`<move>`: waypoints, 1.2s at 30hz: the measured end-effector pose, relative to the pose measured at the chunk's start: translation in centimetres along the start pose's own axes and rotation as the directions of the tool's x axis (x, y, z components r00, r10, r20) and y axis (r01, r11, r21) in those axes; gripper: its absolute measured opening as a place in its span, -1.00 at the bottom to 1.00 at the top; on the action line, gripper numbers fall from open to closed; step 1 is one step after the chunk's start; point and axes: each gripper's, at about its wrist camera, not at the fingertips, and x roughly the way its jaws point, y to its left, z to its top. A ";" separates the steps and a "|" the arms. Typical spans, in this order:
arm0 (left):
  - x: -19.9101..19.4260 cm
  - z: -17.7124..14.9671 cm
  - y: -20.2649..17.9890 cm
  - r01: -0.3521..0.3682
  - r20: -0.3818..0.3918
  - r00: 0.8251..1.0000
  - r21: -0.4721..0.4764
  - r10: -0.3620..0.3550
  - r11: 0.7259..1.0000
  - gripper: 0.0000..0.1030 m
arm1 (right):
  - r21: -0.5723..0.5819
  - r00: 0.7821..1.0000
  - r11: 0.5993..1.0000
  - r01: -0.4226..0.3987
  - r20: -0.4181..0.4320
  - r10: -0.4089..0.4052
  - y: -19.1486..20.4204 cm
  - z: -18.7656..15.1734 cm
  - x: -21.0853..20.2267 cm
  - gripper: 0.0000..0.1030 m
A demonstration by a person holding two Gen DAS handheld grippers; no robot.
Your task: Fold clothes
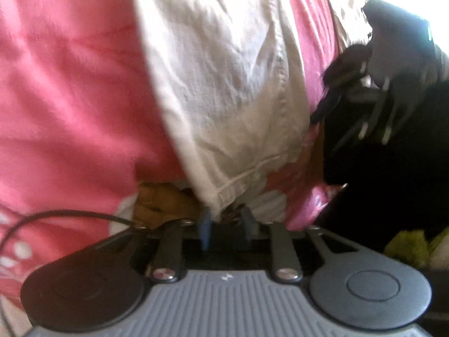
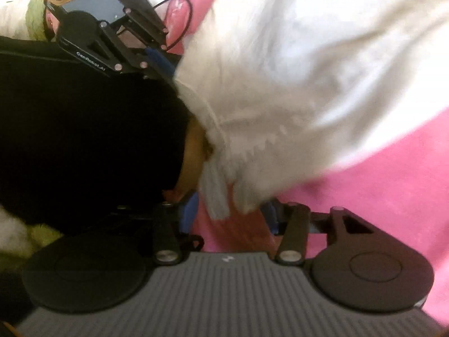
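A white garment (image 1: 224,90) hangs stretched above a pink bedcover (image 1: 70,84). My left gripper (image 1: 226,219) is shut on its hemmed edge, the blue pads pinching the cloth. The right gripper shows at the right of the left wrist view (image 1: 322,112), at the garment's other edge. In the right wrist view the white garment (image 2: 308,70) fills the upper right. My right gripper (image 2: 228,213) has its blue fingers spread wide with a corner of the cloth hanging between them. The left gripper (image 2: 165,66) shows upper left, holding the garment's far edge.
A black cloth mass (image 2: 84,140) lies left of the garment, also at the right in the left wrist view (image 1: 393,182). Yellow-green fabric (image 2: 36,241) sits at the lower left. A brown patch (image 1: 162,202) shows under the garment. A cable (image 1: 70,216) runs from my left gripper.
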 end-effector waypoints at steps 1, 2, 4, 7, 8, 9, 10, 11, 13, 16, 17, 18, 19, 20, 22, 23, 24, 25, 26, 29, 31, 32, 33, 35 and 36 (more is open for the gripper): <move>-0.6 -0.2 -0.3 -0.020 0.002 1.000 0.025 0.020 0.999 -0.34 | 0.006 1.000 1.000 0.004 0.007 -0.005 -0.3 -0.2 -1.4 -0.07; -1.0 -0.3 -0.4 -0.035 0.007 0.999 0.031 0.035 0.999 -0.27 | 0.003 0.999 1.000 0.024 0.023 -0.024 -0.6 -0.3 -3.1 -0.07; -2.1 -0.5 -0.5 -0.060 0.024 0.998 0.027 0.060 0.998 -0.25 | -0.019 0.994 0.997 0.080 0.076 -0.078 -1.1 0.1 -6.9 -0.07; -5.1 0.1 0.6 -0.116 0.082 0.990 -0.001 0.115 0.993 -0.23 | -0.047 0.953 0.981 0.189 0.251 -0.171 -1.2 1.3 -12.5 -0.07; -6.1 0.5 0.8 -0.142 0.116 0.983 -0.014 0.143 0.990 -0.23 | -0.049 0.929 0.973 0.225 0.313 -0.199 -1.3 1.6 -14.1 -0.07; -7.0 1.0 1.2 -0.163 0.154 0.974 -0.036 0.167 0.986 -0.24 | -0.051 0.900 0.964 0.261 0.374 -0.224 -1.6 1.8 -15.1 -0.07; -7.8 1.5 1.4 -0.173 0.185 0.966 -0.053 0.180 0.984 -0.24 | -0.058 0.866 0.951 0.304 0.434 -0.250 -1.6 2.7 -15.5 -0.07; -8.5 2.0 1.7 -0.181 0.215 0.958 -0.070 0.192 0.981 -0.24 | -0.067 0.831 0.936 0.345 0.486 -0.271 -1.5 3.5 -15.8 -0.12; -9.7 2.9 1.6 -0.214 0.274 0.935 -0.070 0.225 0.974 -0.24 | -0.130 0.789 0.891 0.436 0.531 -0.308 -1.2 4.7 -14.2 -0.18; -11.3 4.3 1.3 -0.275 0.356 0.891 -0.066 0.280 0.959 -0.24 | -0.277 0.758 0.756 0.593 0.509 -0.408 -0.4 5.4 -8.8 -0.37; -11.6 4.7 1.4 -0.280 0.380 0.880 -0.073 0.286 0.957 -0.24 | -0.342 0.767 0.723 0.601 0.502 -0.400 0.1 4.0 -7.1 -0.38; -12.0 5.0 1.4 -0.283 0.403 0.868 -0.080 0.291 0.956 -0.24 | -0.405 0.775 0.685 0.606 0.494 -0.393 0.6 2.6 -5.5 -0.38; -12.3 5.4 1.5 -0.287 0.425 0.855 -0.087 0.296 0.954 -0.24 | -0.469 0.794 0.655 0.592 0.478 -0.376 1.2 1.2 -3.8 -0.38; -12.4 5.9 1.5 -0.291 0.443 0.845 -0.089 0.300 0.953 -0.24 | -0.532 0.839 0.658 0.533 0.436 -0.327 2.0 0.3 -2.0 -0.38; -12.0 6.9 1.3 -0.312 0.470 0.825 -0.084 0.314 0.946 -0.24 | -0.594 0.888 0.667 0.449 0.379 -0.261 3.3 -0.9 1.1 -0.38; -11.9 7.4 1.2 -0.323 0.483 0.814 -0.082 0.321 0.943 -0.24 | -0.617 0.907 0.674 0.407 0.357 -0.222 4.1 -1.1 3.0 -0.38; -11.1 7.9 1.1 -0.324 0.487 0.813 -0.078 0.320 0.943 -0.24 | -0.624 0.928 0.697 0.353 0.328 -0.176 4.6 -0.9 4.2 -0.38; -11.2 8.4 1.3 -0.325 0.489 0.811 -0.081 0.322 0.942 -0.24 | -0.626 0.949 0.725 0.287 0.289 -0.126 5.0 -0.7 5.5 -0.39; -11.0 8.8 1.4 -0.329 0.487 0.809 -0.089 0.329 0.940 -0.24 | -0.618 0.972 0.762 0.196 0.225 -0.068 5.4 -0.6 6.6 -0.41; -11.0 9.3 2.0 -0.339 0.490 0.798 -0.115 0.350 0.934 -0.24 | -0.678 0.987 0.723 0.131 0.161 -0.029 6.9 -0.6 7.6 -0.55; -11.6 9.1 2.4 -0.338 0.510 0.782 -0.136 0.359 0.931 -0.23 | -0.649 0.958 0.725 0.228 0.282 -0.049 6.5 0.7 4.7 -0.56; -12.0 8.9 2.7 -0.332 0.525 0.771 -0.152 0.360 0.931 -0.23 | -0.611 0.935 0.743 0.274 0.350 -0.057 6.1 1.7 2.8 -0.57; -12.0 8.8 2.8 -0.326 0.538 0.762 -0.163 0.361 0.931 -0.23 | -0.569 0.907 0.759 0.317 0.416 -0.067 5.6 2.7 0.9 -0.57; -12.7 8.9 3.2 -0.330 0.568 0.735 -0.177 0.370 0.927 -0.23 | -0.499 0.832 0.741 0.450 0.536 -0.144 4.8 4.7 -1.7 -0.67; -12.8 9.2 3.3 -0.322 0.586 0.721 -0.187 0.369 0.928 -0.23 | -0.495 0.807 0.702 0.512 0.557 -0.196 4.7 5.1 -1.6 -0.71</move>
